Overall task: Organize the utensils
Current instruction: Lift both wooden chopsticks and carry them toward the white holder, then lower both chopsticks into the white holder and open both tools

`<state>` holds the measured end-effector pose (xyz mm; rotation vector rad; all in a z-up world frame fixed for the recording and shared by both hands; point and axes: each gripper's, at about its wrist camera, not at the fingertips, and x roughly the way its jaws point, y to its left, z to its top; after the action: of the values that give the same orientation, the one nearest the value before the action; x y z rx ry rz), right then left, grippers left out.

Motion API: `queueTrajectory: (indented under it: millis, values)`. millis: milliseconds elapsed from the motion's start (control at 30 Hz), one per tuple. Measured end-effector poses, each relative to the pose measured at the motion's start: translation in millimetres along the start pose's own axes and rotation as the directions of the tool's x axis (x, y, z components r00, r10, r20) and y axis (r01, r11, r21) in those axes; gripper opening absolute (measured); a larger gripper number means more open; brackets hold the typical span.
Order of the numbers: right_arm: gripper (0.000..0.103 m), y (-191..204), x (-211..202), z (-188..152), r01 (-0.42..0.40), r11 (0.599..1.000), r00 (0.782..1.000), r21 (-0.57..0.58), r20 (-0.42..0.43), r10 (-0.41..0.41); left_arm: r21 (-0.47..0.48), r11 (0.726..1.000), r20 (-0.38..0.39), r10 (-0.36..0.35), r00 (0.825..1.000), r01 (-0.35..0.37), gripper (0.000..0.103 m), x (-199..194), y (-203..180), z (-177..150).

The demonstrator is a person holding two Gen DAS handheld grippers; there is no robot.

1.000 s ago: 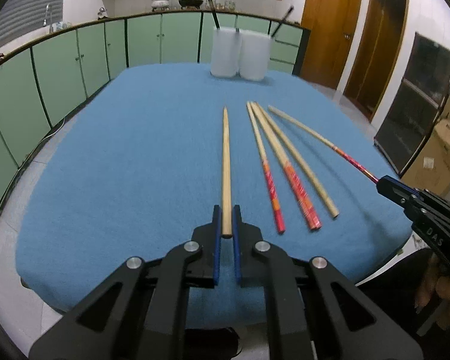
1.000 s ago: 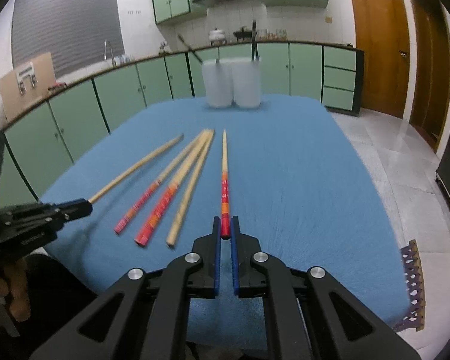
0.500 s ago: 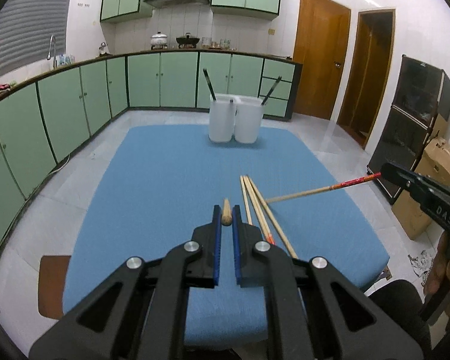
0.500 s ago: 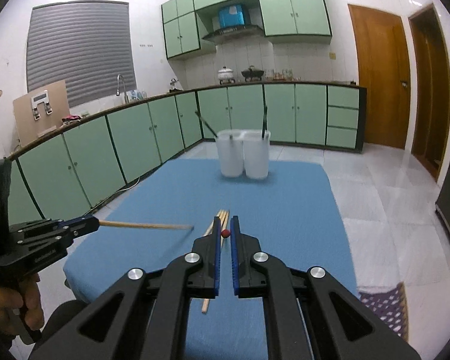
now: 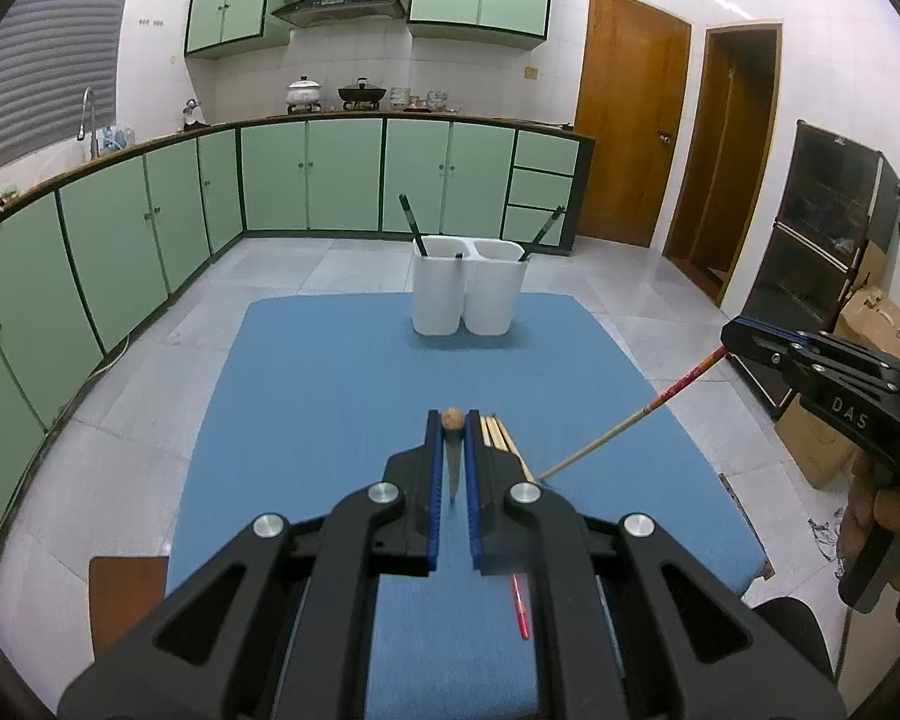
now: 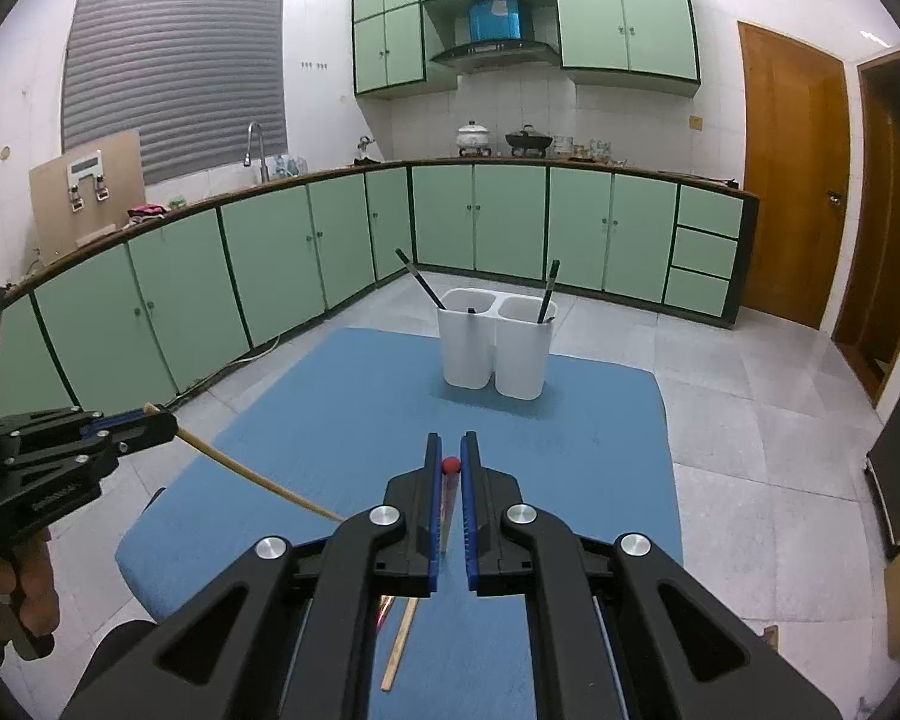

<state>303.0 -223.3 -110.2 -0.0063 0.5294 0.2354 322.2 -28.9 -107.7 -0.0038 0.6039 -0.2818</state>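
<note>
Above the blue worktop (image 5: 330, 390), you hold a chopstick in each gripper. Left gripper (image 5: 452, 450): fingers clamped on the plain chopstick (image 5: 452, 420) at its butt, tip hanging down. Right gripper (image 6: 448, 468): fingers clamped on the red-ended chopstick (image 6: 450, 465), likewise. Gripping the thick end probably lets the tip drop first into the white holder (image 5: 467, 294) at the far edge. Left view shows the red shaft (image 5: 630, 420) side-on and three chopsticks (image 5: 501, 435) lying below; right view shows the plain shaft (image 6: 252, 477) and only one on the cloth.
</note>
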Motion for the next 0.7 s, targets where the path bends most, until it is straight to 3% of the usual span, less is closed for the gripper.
queueTrajectory:
  millis: [500, 700]
  values:
    - [0.006, -2.5, 1.4, 36.0, 0.007, 1.000, 1.000, -0.014, 0.021, -0.007, 0.037, 0.999, 0.027, -0.012, 1.000, 0.011, 0.006, 2.1, -4.6, 35.9]
    - [0.006, -6.2, 1.5, 61.4, 0.021, 0.999, 0.999, -0.042, 0.036, -0.019, 0.045, 0.999, 0.042, -0.027, 0.999, 0.025, 0.006, 5.6, -5.3, 69.7]
